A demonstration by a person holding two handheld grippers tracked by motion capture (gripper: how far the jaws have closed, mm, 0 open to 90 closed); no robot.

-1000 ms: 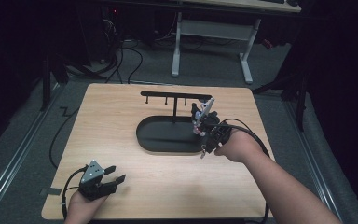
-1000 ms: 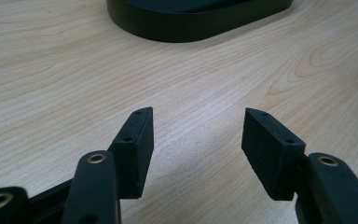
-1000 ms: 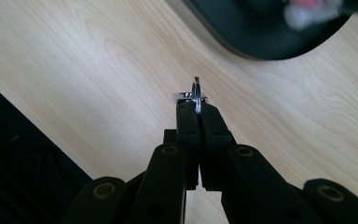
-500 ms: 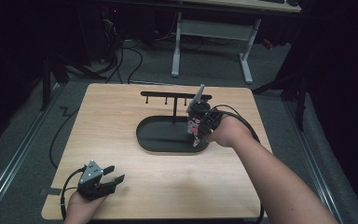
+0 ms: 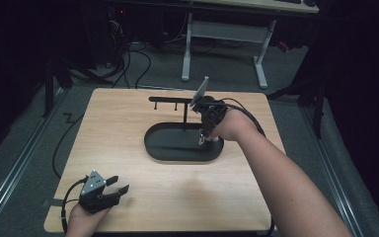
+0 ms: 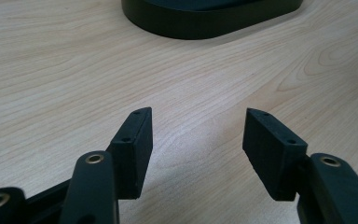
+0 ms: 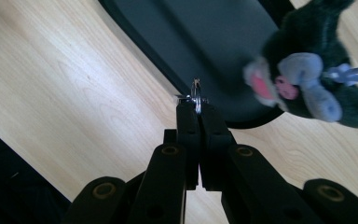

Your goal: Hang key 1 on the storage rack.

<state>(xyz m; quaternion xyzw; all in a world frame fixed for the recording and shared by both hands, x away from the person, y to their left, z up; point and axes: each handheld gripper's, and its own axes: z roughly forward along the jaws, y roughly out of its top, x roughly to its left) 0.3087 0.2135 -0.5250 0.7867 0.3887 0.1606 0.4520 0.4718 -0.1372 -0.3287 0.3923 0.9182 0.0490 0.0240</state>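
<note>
You had your right tool (image 7: 196,108) clamped on the small silver key ring (image 7: 196,91) of a dark plush keychain (image 7: 317,70) over the black oval stand (image 5: 177,143), still unhung I'd guess, left tool (image 6: 196,135) open on the desk (image 5: 128,118).

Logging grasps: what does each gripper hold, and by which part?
Right gripper: shut on the silver metal key ring of a dark plush toy. Left gripper: open, nothing.

The high view looks down over the whole table (image 5: 128,123), while both gripper views (close, low) share its black base (image 6: 214,18).
</note>
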